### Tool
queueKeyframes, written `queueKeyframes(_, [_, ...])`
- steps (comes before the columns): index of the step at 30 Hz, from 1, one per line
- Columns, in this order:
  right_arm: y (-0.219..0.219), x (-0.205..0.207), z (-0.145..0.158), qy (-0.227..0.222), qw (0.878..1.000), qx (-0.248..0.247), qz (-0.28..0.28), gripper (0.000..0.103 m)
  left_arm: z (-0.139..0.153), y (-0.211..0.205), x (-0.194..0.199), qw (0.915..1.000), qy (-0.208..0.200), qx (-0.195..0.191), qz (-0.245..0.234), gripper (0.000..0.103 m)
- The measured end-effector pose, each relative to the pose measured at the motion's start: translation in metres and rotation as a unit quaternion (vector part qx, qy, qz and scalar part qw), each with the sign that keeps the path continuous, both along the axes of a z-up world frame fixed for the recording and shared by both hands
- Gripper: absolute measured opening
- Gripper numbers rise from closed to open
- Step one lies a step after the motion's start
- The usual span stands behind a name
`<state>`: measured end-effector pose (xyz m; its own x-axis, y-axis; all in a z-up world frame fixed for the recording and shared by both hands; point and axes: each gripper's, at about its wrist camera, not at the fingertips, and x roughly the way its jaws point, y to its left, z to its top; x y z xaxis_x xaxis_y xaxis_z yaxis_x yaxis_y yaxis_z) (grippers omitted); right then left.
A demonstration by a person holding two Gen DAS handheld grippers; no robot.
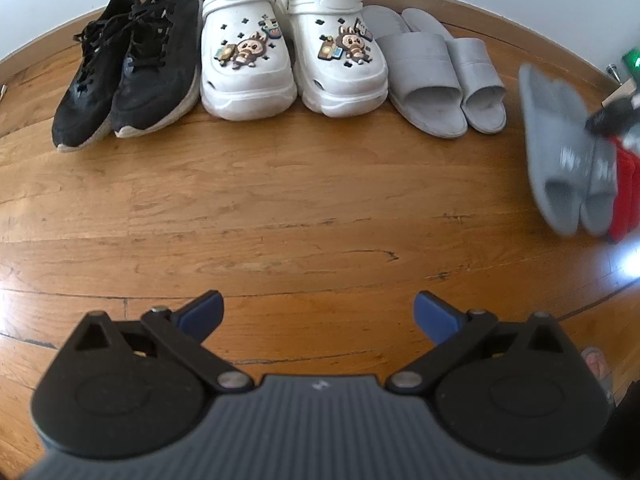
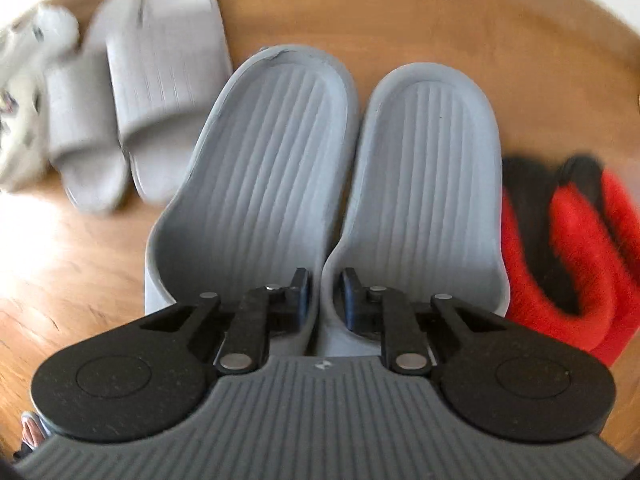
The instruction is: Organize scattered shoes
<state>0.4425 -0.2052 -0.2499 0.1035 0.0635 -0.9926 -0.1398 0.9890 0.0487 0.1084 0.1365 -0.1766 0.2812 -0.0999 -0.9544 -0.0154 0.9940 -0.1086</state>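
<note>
Shoes: five pairs; right claw (image 2: pixel 325 296) clamped on two blue-grey slides (image 2: pixel 344 184), left claw (image 1: pixel 319 312) apart.

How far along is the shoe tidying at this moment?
Done: black lace-up sneakers, white charm clogs and pale grey slides sit paired along the wall. In hand: the right gripper pinches the blue-grey ribbed slides together by their inner edges. The left gripper is open, empty. Left: setting these down beside the red fuzzy slippers.

The left tongs (image 1: pixel 318 314) point steeply downward with both blue-tipped fingers (image 1: pixel 204 312) spread wide and nothing between them. The right tongs (image 2: pixel 325 294) point straight down, fingers drawn close together.
</note>
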Motion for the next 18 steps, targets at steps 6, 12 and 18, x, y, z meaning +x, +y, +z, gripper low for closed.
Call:
queueKeyframes(6, [0.018,0.076,0.019,-0.056,0.996,-0.036,0.056,0.016,0.0,-0.004,0.0,1.0,-0.001,0.0,-0.01,0.102])
queueKeyframes(12, [0.042,0.144,-0.024,-0.059,0.991,-0.068,0.098,0.016,-0.001,-0.009,0.003,0.9999,-0.002,0.002,-0.016,0.102])
queueKeyframes(18, [0.008,0.134,-0.009,-0.08,0.995,-0.008,0.052,0.051,-0.004,-0.008,0.001,0.9999,0.002,0.001,-0.013,0.102])
